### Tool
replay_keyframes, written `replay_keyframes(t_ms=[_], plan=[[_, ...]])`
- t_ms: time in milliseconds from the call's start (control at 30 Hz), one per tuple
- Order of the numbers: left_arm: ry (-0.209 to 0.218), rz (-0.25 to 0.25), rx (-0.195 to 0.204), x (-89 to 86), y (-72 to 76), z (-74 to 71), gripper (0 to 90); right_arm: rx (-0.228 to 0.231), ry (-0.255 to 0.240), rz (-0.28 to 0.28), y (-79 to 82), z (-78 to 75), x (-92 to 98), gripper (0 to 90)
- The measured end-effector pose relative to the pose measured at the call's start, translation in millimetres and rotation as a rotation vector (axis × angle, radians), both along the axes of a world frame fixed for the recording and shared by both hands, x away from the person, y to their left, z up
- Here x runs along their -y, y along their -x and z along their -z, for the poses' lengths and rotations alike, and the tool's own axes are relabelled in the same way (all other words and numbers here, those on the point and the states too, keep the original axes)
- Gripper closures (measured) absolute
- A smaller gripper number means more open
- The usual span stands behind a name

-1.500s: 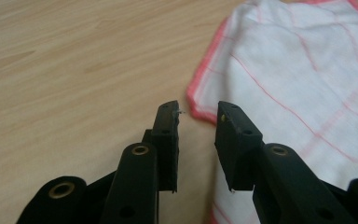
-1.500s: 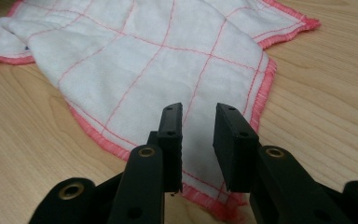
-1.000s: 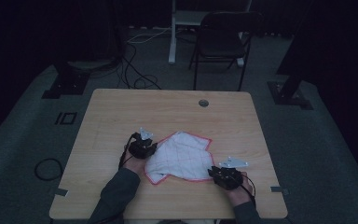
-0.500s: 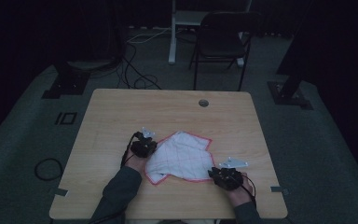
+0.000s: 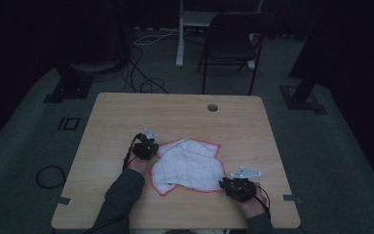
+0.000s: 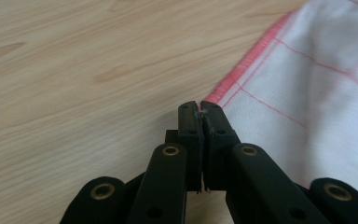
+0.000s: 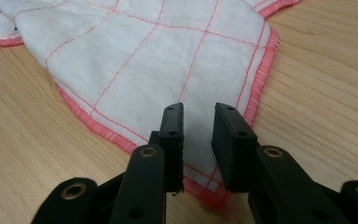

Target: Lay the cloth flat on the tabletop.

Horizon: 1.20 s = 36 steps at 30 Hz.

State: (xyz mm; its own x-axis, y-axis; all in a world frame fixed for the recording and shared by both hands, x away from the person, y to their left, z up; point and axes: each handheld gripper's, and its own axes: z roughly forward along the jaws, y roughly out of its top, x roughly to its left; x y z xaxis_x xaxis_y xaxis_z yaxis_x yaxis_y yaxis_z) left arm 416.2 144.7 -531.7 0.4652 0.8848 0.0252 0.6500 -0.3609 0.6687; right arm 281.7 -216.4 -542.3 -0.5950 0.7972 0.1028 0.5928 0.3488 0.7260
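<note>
The left hand-held gripper [image 6: 200,109] pinches the cloth's [image 6: 317,88] red hem; the right hand-held gripper [image 7: 198,123] stands open over its corner.

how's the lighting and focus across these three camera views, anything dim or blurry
High view: dim and underexposed, the surroundings nearly black, the cloth the brightest thing. Left gripper view: bright and even, the cloth's red hem sharp, the near arms of the jaws soft. Right gripper view: well lit, a soft shadow on the cloth between the jaws.

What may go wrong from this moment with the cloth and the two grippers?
The left gripper has just closed on the very edge of the cloth, so the red hem may slip out when pulled. The right gripper stands open over a corner; closing now may catch too little fabric.
</note>
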Motion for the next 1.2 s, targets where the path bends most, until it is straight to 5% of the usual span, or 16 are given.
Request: replay_keyframes(t_ms=[533, 667, 733, 1200], plan=[[-0.044, -0.1, -0.007, -23.8, -21.4, -2.7, 88.1, -0.009, 0.007, 0.002, 3.7, -1.0, 6.2, 75.4], [-0.041, -0.118, 0.007, -22.1, -19.4, -4.9, 80.4, -0.004, 0.016, 0.004, 3.4, -1.4, 3.3, 74.2], [-0.03, -0.111, 0.021, -20.9, -16.2, -8.5, 74.2, 0.01, 0.013, -0.004, 2.6, -2.9, 1.5, 73.7], [0.076, 0.022, 0.104, 4.3, 24.2, -33.5, 71.2, 0.091, 0.0, -0.023, -9.5, -14.6, -10.1, 74.7]])
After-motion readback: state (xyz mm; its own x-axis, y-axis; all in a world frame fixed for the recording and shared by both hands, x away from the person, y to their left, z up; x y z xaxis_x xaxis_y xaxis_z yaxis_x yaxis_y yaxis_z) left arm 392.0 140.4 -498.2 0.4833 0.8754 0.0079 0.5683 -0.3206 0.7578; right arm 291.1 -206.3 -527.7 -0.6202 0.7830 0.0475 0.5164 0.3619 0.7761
